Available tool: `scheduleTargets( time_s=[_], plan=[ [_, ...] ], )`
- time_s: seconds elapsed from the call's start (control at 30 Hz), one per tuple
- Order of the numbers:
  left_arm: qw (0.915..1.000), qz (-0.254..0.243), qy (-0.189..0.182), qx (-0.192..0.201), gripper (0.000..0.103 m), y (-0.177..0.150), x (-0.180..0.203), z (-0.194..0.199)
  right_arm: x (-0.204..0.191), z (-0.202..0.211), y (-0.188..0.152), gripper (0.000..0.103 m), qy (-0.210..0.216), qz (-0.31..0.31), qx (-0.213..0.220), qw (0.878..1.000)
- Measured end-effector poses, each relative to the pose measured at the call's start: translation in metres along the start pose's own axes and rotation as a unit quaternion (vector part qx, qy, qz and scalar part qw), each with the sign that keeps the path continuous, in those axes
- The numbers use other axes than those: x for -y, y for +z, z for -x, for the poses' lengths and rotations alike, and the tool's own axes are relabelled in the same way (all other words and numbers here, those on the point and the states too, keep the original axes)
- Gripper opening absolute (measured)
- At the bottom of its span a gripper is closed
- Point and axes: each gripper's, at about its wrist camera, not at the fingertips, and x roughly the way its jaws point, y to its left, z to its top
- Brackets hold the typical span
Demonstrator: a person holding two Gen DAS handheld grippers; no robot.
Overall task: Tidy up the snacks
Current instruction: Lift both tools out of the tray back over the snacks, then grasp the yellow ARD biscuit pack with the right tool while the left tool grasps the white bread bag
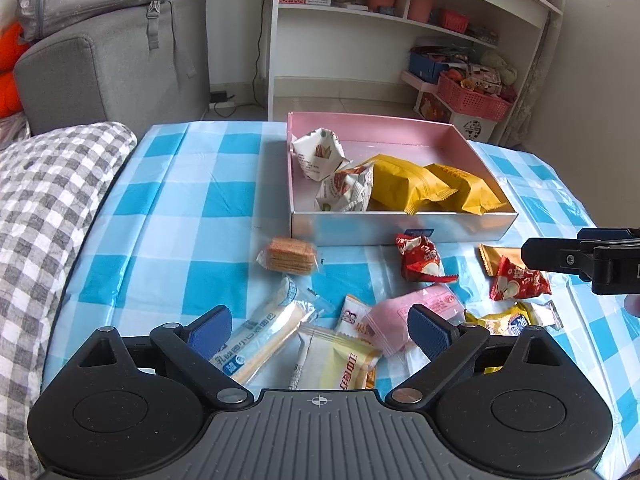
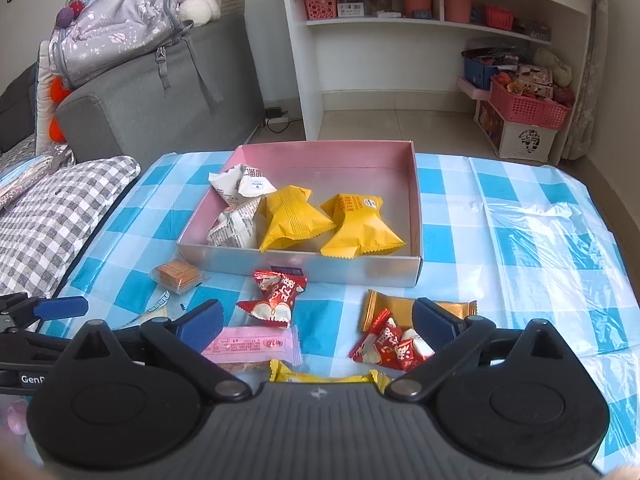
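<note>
The pink box point(image 1: 400, 229) stands on the blue checked tablecloth and holds two white packs point(image 1: 320, 152) and two yellow packs point(image 1: 404, 188). Loose snacks lie in front of it. My left gripper point(image 1: 320, 332) is open above a long white bread pack point(image 1: 260, 332), a pale yellow pack point(image 1: 340, 364) and a pink pack point(image 1: 408, 316). Over by the pink box point(image 2: 304, 268), my right gripper point(image 2: 318, 324) is open too. A red pack point(image 2: 392, 346) on an orange wrapper point(image 2: 400, 304) lies by its right finger. Another red pack point(image 2: 276, 300) lies further ahead.
A cracker pack point(image 1: 290, 258) lies left of the box front. A grey checked cushion point(image 1: 44, 208) and a grey sofa point(image 1: 120, 72) border the table on the left. White shelves point(image 2: 440, 40) and a pink basket point(image 2: 528, 108) stand on the floor behind.
</note>
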Motion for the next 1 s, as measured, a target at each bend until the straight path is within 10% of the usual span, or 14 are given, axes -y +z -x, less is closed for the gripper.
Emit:
scheduleTargets(
  time_s=[0.57, 1.0],
  plan=[
    [0.9985, -0.046, 0.027, -0.014, 0.096, -0.042, -0.034, 0.003, 0.003, -0.005, -0.040, 0.102, -0.022, 0.045, -0.030, 0.998],
    [0.9958, -0.080, -0.021, -0.040, 0.096, -0.063, -0.014, -0.013, -0.012, -0.019, -0.067, 0.102, -0.014, 0.214, -0.066, 0.975]
  ],
)
